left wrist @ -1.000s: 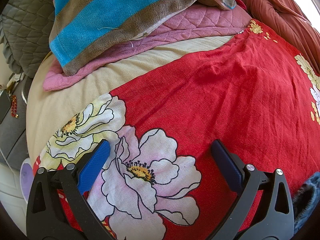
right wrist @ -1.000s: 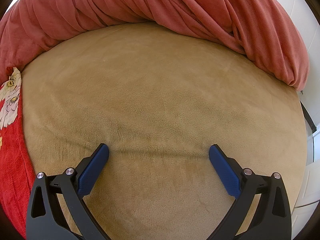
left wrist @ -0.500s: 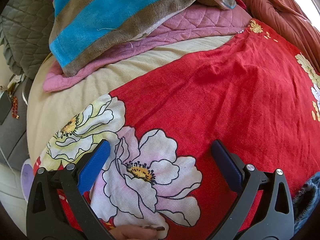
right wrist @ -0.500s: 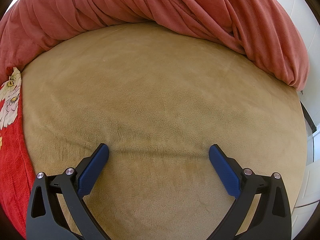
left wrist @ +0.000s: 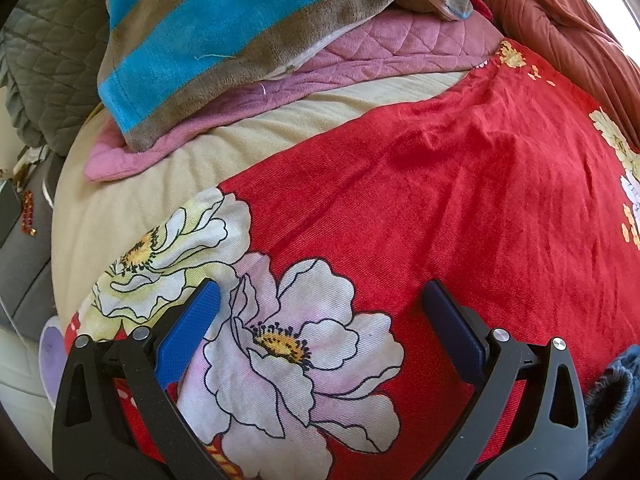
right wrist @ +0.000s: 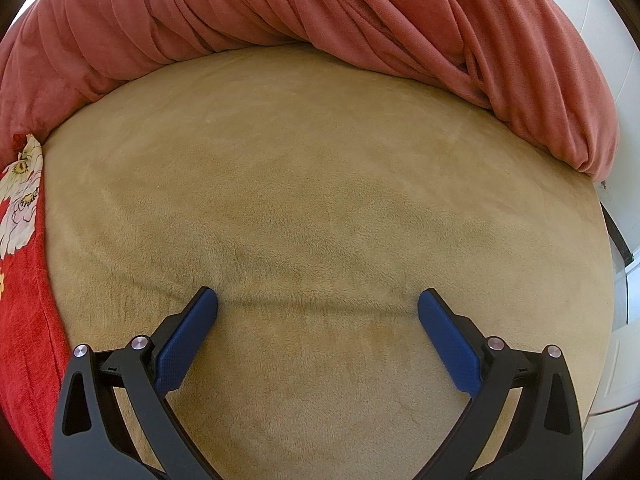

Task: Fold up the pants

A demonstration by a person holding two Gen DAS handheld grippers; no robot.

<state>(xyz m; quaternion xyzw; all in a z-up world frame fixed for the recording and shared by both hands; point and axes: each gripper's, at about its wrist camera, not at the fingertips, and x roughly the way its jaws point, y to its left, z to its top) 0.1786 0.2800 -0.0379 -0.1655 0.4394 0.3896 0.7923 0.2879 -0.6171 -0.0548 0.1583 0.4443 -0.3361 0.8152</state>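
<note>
Red floral pants (left wrist: 460,208) lie spread flat on the beige bed (right wrist: 320,200); no fold seen yet, so the whole task looks still to do. Left gripper (left wrist: 320,304) hovers over the flower print, jaws apart, empty. Right gripper (right wrist: 318,304) likewise apart, over bare bed.

Left view alone shows the striped blanket (left wrist: 240,32). Right view catches only the pants' edge at far left.

Bright daylight, sharp focus, strong fisheye bending with dark corners.
</note>
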